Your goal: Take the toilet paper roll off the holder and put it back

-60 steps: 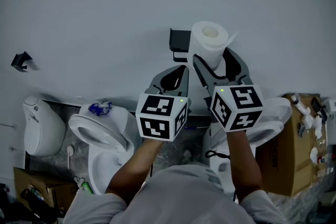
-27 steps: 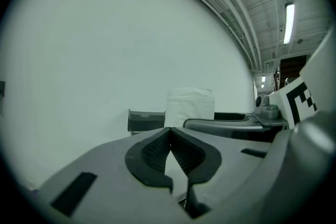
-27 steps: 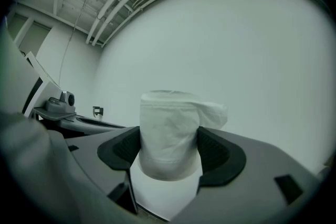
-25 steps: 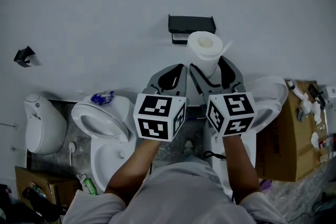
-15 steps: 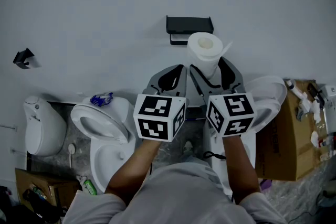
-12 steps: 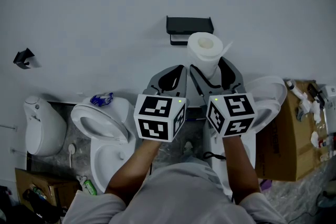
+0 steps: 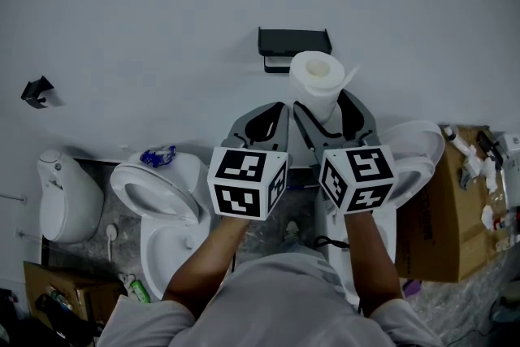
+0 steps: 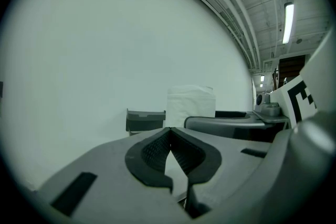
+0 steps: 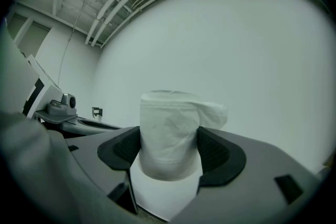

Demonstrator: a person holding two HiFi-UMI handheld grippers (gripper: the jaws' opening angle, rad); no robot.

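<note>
The white toilet paper roll (image 7: 318, 82) stands on end between the jaws of my right gripper (image 7: 323, 111), which is shut on it. In the right gripper view the roll (image 9: 169, 134) fills the gap between both pads, a loose flap hanging off its right side. The black wall holder (image 7: 294, 45) is mounted on the white wall just above and left of the roll, and the roll is off it. My left gripper (image 7: 268, 119) hovers beside the right one, shut and empty; its view shows the holder (image 8: 145, 120) and the roll (image 8: 191, 106) ahead.
Below me stand white toilets (image 7: 158, 195) on a speckled floor, another bowl (image 7: 416, 166) at the right. A cardboard box (image 7: 459, 215) with scraps sits far right, another box (image 7: 49, 288) at lower left. A small black bracket (image 7: 34, 91) is on the wall at left.
The right gripper drew the roll away from the holder, down and slightly left, early on. Over the last second both grippers have held nearly still.
</note>
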